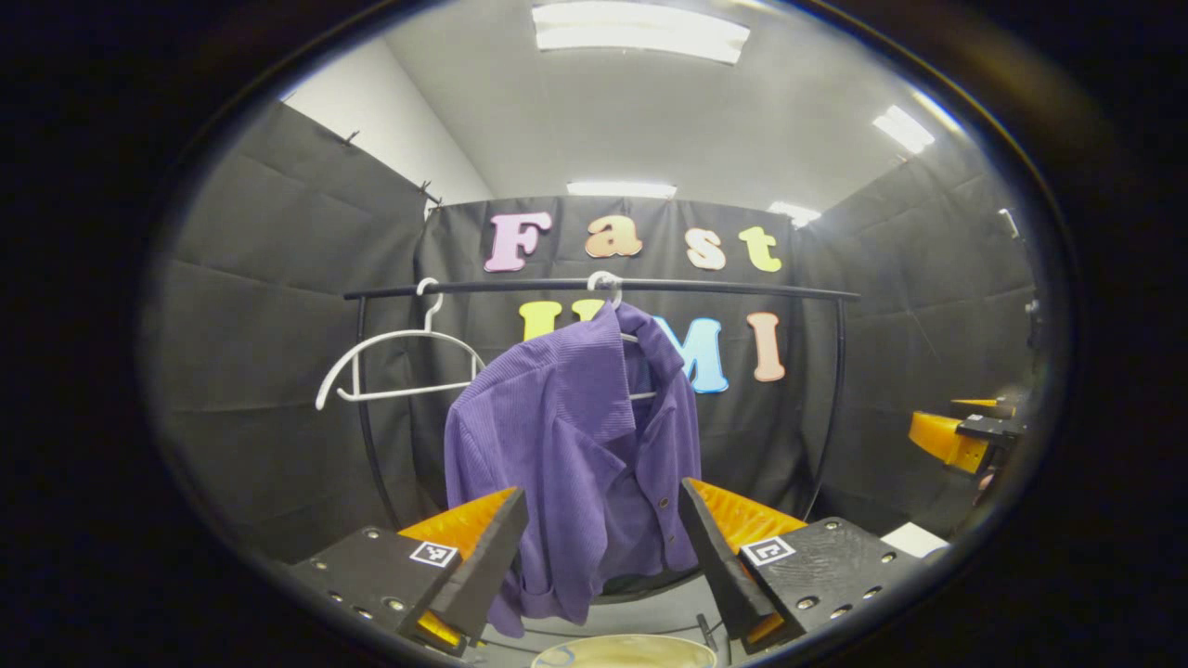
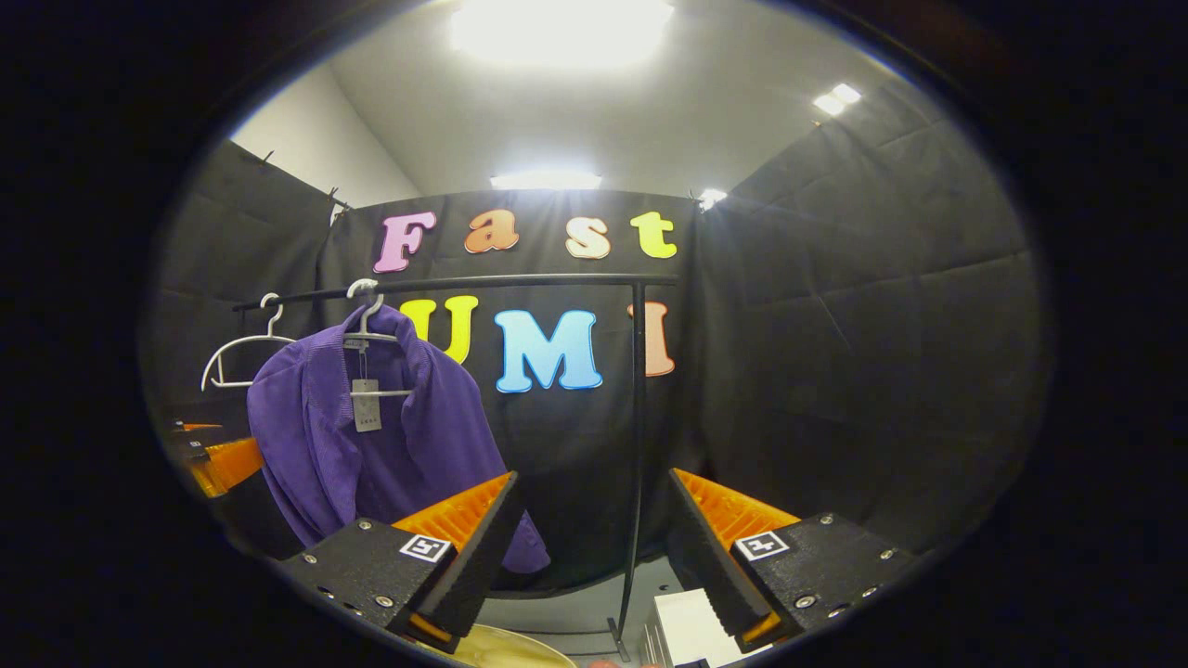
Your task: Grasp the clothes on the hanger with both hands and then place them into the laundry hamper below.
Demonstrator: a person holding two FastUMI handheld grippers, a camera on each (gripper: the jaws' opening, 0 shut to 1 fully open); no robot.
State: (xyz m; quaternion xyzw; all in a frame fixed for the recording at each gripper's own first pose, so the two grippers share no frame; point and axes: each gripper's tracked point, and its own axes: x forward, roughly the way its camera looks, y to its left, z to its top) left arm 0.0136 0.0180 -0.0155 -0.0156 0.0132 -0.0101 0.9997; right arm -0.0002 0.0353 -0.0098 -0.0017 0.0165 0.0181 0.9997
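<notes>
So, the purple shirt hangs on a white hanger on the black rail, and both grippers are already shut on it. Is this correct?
Not quite. The purple shirt hangs on a white hanger on the black rail, but both grippers are open and grasp nothing, as the left gripper view and right gripper view show.

In my left gripper view, open air lies between me and the purple ribbed shirt (image 1: 575,445) at centre. The black metal rail (image 1: 724,289) crosses above; an empty white wire hanger (image 1: 394,357) hangs at left.
</notes>
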